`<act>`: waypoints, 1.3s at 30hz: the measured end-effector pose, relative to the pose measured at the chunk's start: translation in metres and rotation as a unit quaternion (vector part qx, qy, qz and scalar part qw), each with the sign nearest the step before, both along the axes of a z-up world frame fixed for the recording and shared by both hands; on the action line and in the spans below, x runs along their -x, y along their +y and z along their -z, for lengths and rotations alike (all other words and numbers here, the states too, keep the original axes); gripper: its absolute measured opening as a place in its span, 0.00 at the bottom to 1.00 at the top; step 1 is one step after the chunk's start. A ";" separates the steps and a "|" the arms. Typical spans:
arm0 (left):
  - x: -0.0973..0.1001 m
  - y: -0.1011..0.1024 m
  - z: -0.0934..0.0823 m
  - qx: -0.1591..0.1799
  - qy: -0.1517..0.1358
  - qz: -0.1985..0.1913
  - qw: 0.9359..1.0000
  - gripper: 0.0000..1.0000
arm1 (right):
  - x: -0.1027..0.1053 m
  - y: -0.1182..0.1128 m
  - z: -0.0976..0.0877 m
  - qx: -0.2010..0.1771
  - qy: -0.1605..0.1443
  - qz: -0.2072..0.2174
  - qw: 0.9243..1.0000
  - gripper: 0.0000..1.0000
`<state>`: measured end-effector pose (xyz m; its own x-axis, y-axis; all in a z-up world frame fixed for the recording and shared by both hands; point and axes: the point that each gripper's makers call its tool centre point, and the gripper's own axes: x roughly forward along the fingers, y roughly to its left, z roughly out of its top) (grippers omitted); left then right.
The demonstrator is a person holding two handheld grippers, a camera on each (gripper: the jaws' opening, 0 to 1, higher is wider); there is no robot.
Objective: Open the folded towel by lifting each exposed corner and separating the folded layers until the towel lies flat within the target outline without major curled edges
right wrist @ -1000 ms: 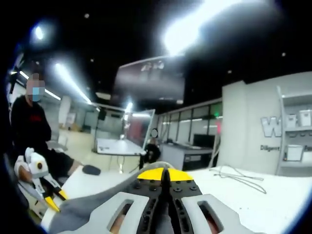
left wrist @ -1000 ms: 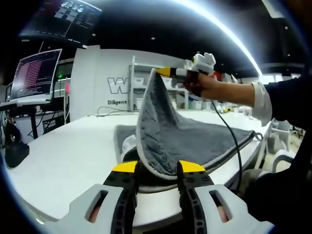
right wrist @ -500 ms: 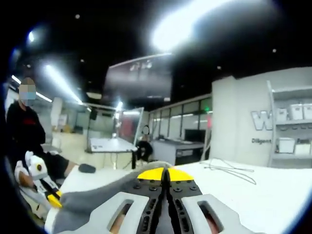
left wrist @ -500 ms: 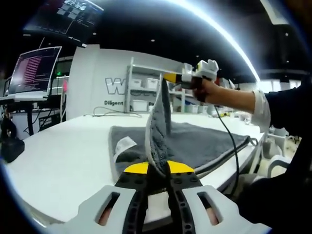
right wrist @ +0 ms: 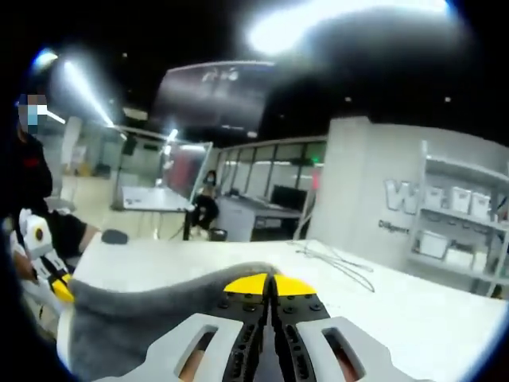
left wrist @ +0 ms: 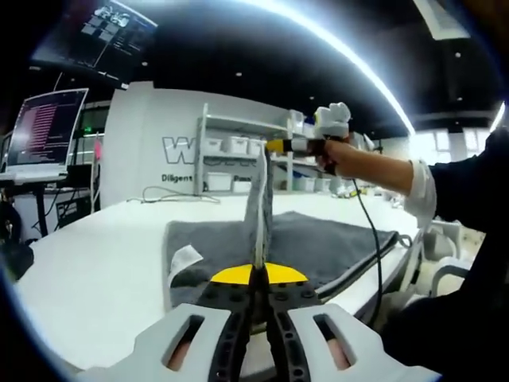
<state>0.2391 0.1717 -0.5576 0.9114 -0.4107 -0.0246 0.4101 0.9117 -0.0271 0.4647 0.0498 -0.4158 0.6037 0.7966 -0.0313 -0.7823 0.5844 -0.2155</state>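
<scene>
A: What has changed since the earlier frames?

B: In the left gripper view the raised fold of the grey terry towel with pale edging (left wrist: 318, 239) has been drawn from a broad tent into a thin upright sheet; the left gripper (left wrist: 258, 280), whose yellow-tipped jaws stood apart a second ago, is now seen closed on the towel's near edge.

A: And the other end of the fold?

B: It is held high by the right gripper (left wrist: 274, 146), seen over the far part of the white round-edged table (left wrist: 87, 263); a hand (left wrist: 330, 151) is wrapped round its grip, and a black cable (left wrist: 370, 239) hangs from it toward the table's right edge; in the right gripper view its jaws (right wrist: 270, 286) are pressed together on the grey cloth.

A: Where does the towel lie?

B: The lower layer is spread on the table's right half, reaching the right edge; a white label (left wrist: 181, 260) is turned up at its near left corner; the upper layer is stretched taut between the two grippers, clear of the surface.

A: Anything else?

B: A loose cable (left wrist: 171, 195) is seen by the far edge; white shelving with bins (left wrist: 231, 155) stands beyond; a lit laptop screen (left wrist: 48, 123) is seen at the left.
</scene>
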 end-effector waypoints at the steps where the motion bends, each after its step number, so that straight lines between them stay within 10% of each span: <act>1: 0.002 -0.003 -0.006 0.001 -0.010 0.003 1.000 0.03 | -0.002 -0.002 -0.001 -0.002 0.000 0.001 1.000 0.00; 39: -0.001 -0.069 -0.054 0.031 0.011 0.078 0.996 0.02 | -0.012 -0.071 -0.015 0.003 0.026 0.038 0.999 0.00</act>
